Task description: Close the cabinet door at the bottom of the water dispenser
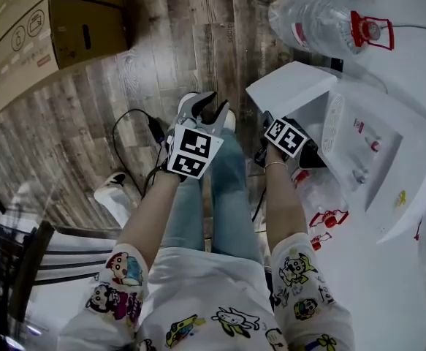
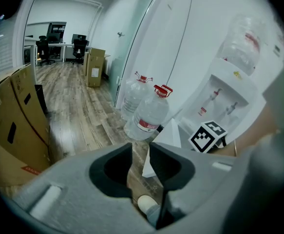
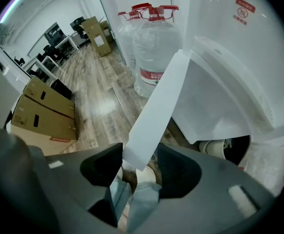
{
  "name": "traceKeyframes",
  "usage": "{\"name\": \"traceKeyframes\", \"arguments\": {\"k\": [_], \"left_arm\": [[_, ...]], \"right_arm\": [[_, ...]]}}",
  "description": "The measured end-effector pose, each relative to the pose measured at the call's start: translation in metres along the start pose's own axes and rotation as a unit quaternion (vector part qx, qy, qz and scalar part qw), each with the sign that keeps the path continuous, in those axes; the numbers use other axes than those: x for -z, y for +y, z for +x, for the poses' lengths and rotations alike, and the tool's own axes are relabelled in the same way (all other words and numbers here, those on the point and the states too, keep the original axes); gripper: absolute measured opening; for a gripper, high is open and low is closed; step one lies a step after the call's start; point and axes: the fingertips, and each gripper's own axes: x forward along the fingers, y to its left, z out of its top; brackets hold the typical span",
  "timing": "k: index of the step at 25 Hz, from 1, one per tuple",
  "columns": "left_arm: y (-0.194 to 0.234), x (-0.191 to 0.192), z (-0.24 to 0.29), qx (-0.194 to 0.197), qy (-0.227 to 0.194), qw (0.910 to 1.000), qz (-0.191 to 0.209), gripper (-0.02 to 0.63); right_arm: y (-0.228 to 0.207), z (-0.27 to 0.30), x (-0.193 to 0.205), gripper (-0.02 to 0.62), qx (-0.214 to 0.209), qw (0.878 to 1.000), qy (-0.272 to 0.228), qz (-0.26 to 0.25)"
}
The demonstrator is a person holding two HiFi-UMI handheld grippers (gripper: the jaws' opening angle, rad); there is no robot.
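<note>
The white water dispenser (image 1: 366,148) stands at the right, its bottom cabinet door (image 1: 289,86) swung out over the floor. My right gripper (image 1: 294,146) points down at the door's free edge. In the right gripper view that edge (image 3: 156,106) runs down between the jaws of the right gripper (image 3: 139,155). The pads stand close on both sides, with a sliver of gap at the right pad. The dark cabinet inside (image 3: 235,150) shows behind the door. My left gripper (image 1: 205,108) hovers over the floor left of the door. The left gripper (image 2: 140,155) is open with nothing between its jaws.
Two large water bottles (image 1: 322,20) lie beyond the door, beside the dispenser. Brown cartons (image 1: 44,28) stand at the far left on the wooden floor. A black cable (image 1: 136,134) loops on the floor by my left leg. A chair (image 1: 23,269) is at the lower left.
</note>
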Motion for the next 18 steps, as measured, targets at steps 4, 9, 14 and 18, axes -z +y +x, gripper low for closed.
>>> {"name": "traceKeyframes", "arguments": {"k": [4, 9, 14, 18], "left_arm": [[-0.018, 0.01, 0.005, -0.002, 0.002, 1.0, -0.002, 0.112], [-0.034, 0.014, 0.015, -0.006, 0.001, 1.0, -0.005, 0.112], [-0.048, 0.02, 0.026, -0.01, 0.0, 0.9998, -0.018, 0.112], [-0.062, 0.028, 0.033, -0.004, 0.002, 0.9998, -0.022, 0.112]], "right_arm": [[-0.018, -0.004, 0.011, 0.229, 0.002, 1.0, 0.0, -0.024], [-0.039, -0.009, 0.021, 0.229, 0.001, 0.998, -0.009, -0.059], [-0.06, -0.013, 0.028, 0.224, 0.003, 0.996, -0.026, -0.083], [-0.08, -0.02, 0.034, 0.221, 0.024, 0.993, -0.037, -0.111]]}}
